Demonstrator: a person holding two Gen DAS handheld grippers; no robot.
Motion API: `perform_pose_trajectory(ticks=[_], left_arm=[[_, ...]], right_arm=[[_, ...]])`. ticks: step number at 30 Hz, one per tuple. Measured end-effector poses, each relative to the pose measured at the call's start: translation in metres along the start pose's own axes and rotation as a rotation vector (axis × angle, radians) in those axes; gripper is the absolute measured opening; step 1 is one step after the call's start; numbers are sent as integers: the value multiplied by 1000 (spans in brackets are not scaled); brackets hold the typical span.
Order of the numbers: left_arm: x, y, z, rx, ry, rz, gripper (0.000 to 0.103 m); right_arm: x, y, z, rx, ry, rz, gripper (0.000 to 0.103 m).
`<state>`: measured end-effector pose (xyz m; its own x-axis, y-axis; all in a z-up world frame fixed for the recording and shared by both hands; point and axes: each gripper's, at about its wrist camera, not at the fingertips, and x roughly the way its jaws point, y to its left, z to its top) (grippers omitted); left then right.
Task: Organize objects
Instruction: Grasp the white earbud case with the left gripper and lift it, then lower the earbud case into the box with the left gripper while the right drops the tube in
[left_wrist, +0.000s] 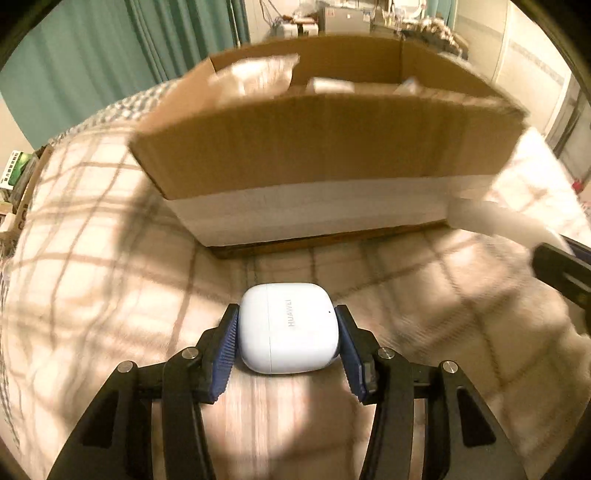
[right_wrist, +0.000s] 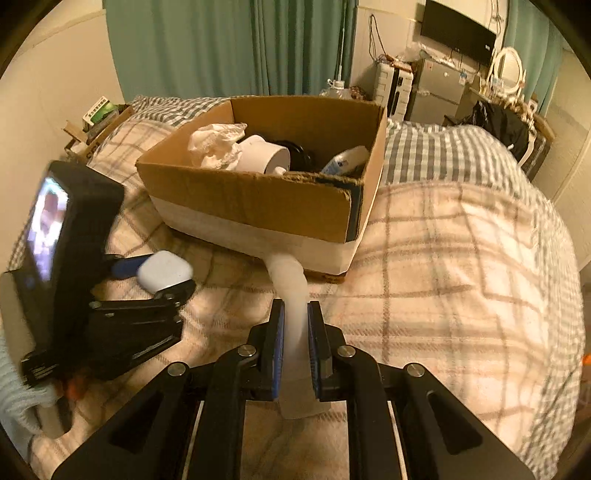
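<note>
My left gripper (left_wrist: 287, 325) is shut on a white Huawei earbud case (left_wrist: 288, 328), held above the plaid bedspread just in front of the cardboard box (left_wrist: 325, 147). The case also shows in the right wrist view (right_wrist: 164, 271), left of my right gripper. My right gripper (right_wrist: 295, 332) is shut on a translucent white tube-like object (right_wrist: 291, 295), whose tip reaches the box's front wall (right_wrist: 258, 206). In the left wrist view the tube (left_wrist: 506, 221) shows at the right. The box holds crumpled white paper (right_wrist: 218, 144), a white cylinder (right_wrist: 266, 155), a dark round item and a blue-white bottle (right_wrist: 345, 158).
The box sits on a bed with a beige plaid blanket (right_wrist: 461, 266) and a blue checked quilt (right_wrist: 443, 155) behind. Green curtains (right_wrist: 221, 48) hang at the back. A fridge and cluttered furniture (right_wrist: 436, 85) stand far right. A small box of items (right_wrist: 96, 118) sits at the bed's left.
</note>
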<state>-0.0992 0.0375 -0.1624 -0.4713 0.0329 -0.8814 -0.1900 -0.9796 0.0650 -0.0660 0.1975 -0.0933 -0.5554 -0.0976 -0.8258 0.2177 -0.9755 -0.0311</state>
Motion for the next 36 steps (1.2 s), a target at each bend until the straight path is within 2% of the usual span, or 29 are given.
perform_pose_trajectory(ticks=[10, 16, 22, 29, 36], left_arm=[[-84, 6, -3, -28, -152, -78, 51], [-125, 11, 16, -36, -249, -110, 51], [-167, 12, 44, -49, -356, -110, 51], [-183, 25, 88, -52, -428, -93, 51], [-159, 38, 132, -54, -432, -69, 51]], right_arm=[[-69, 19, 15, -59, -110, -53, 11], [-113, 29, 28, -89, -184, -81, 11], [-149, 37, 58, -120, -263, -106, 11], [-161, 32, 105, -132, -317, -116, 11], [-128, 18, 158, -146, -285, -116, 11]])
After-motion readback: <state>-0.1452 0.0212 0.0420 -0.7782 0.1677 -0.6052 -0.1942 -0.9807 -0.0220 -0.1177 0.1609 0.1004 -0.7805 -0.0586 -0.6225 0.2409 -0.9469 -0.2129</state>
